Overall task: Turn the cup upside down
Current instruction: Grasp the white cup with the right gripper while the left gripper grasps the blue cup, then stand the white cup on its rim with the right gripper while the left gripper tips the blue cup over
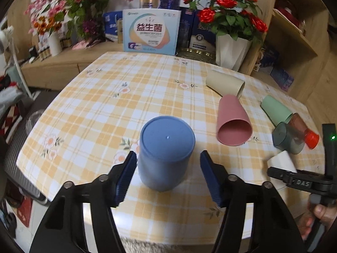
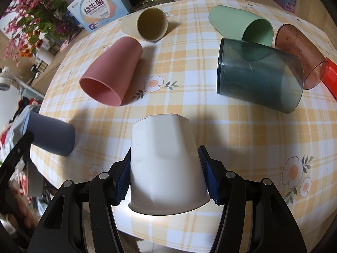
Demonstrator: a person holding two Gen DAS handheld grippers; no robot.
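A: State the position of the left gripper [image 1: 167, 168]

B: It sits low over the checked tablecloth [image 1: 105, 109]. Its two blue pads stand apart, one on each side of the blue cup [image 1: 166, 154]. There is a clear gap on the right side; the left pad is very near the wall, and contact there cannot be told

A: Orientation of the blue cup?

B: Upside down. The flat base faces up, the rim rests on the cloth, near the front edge of the table

A: State the right gripper [image 2: 166, 172]

B: Its pads press against both sides of the white cup [image 2: 166, 164]; it is clamped on that cup. The closed base points away from the camera and the wider rim toward it. In the left wrist view the white cup [image 1: 281, 162] appears at the right, beside the gripper's black body, with a hand [image 1: 322, 213] on the grip below

A: Other cups on the table?

B: All lie on their sides. The pink cup [image 2: 111, 71] is left of centre, its mouth toward the front. The cream cup [image 2: 150, 24] lies just behind it. The green cup [image 2: 242, 24] is at the far right; the dark see-through cup [image 2: 259, 78] lies in front of it, overlapping it in this view. A reddish see-through cup [image 2: 301, 54] lies right of both, beside a red object [image 2: 331, 76] at the frame edge

A: Background?

B: A printed box [image 1: 150, 31], a white pot of red roses [image 1: 229, 19] and pink flowers [image 1: 63, 2] on a wooden shelf
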